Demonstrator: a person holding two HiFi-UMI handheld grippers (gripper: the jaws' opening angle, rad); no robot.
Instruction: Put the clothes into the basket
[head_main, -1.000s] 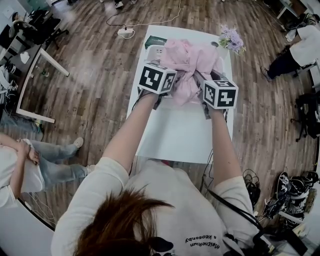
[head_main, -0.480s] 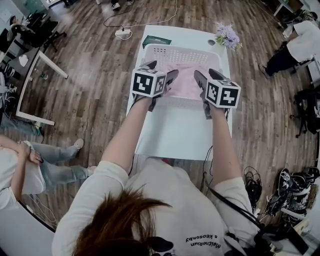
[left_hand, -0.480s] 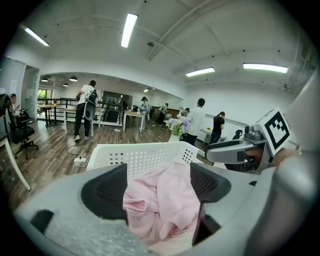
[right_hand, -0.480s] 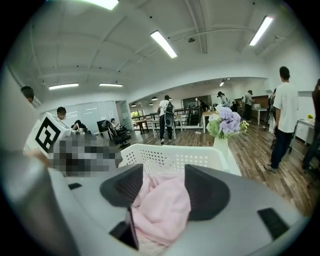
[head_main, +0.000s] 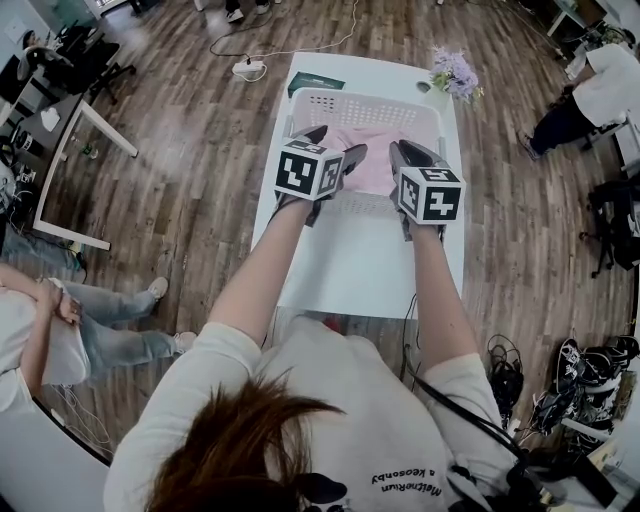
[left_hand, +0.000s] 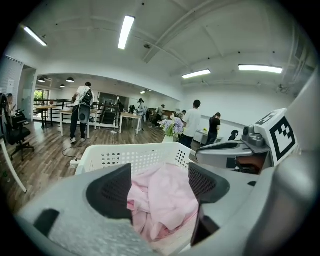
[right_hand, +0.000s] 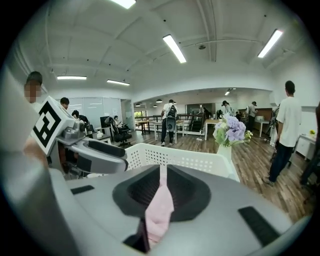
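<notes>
The pink clothes (head_main: 375, 160) lie heaped inside the white perforated basket (head_main: 365, 97) at the far end of the white table (head_main: 360, 260). My left gripper (head_main: 335, 142) hovers over the basket's near rim, open, and in the left gripper view the pink clothes (left_hand: 162, 197) lie beyond its spread pads, untouched. My right gripper (head_main: 408, 150) hangs beside it over the same rim. Its jaws have just been closing and now stand almost together. Only a thin strip of the pink clothes (right_hand: 159, 205) shows through the slit, and nothing hangs from them.
A vase of purple flowers (head_main: 455, 75) stands at the table's far right corner and a dark green box (head_main: 315, 83) lies behind the basket. A power strip with cable (head_main: 247, 68) lies on the wooden floor. People sit and stand around the room.
A second ago both grippers held the pink clothes above the basket. The clothes then dropped in as both jaws opened. Since then the right jaws have closed and both grippers have drawn slightly inward.
</notes>
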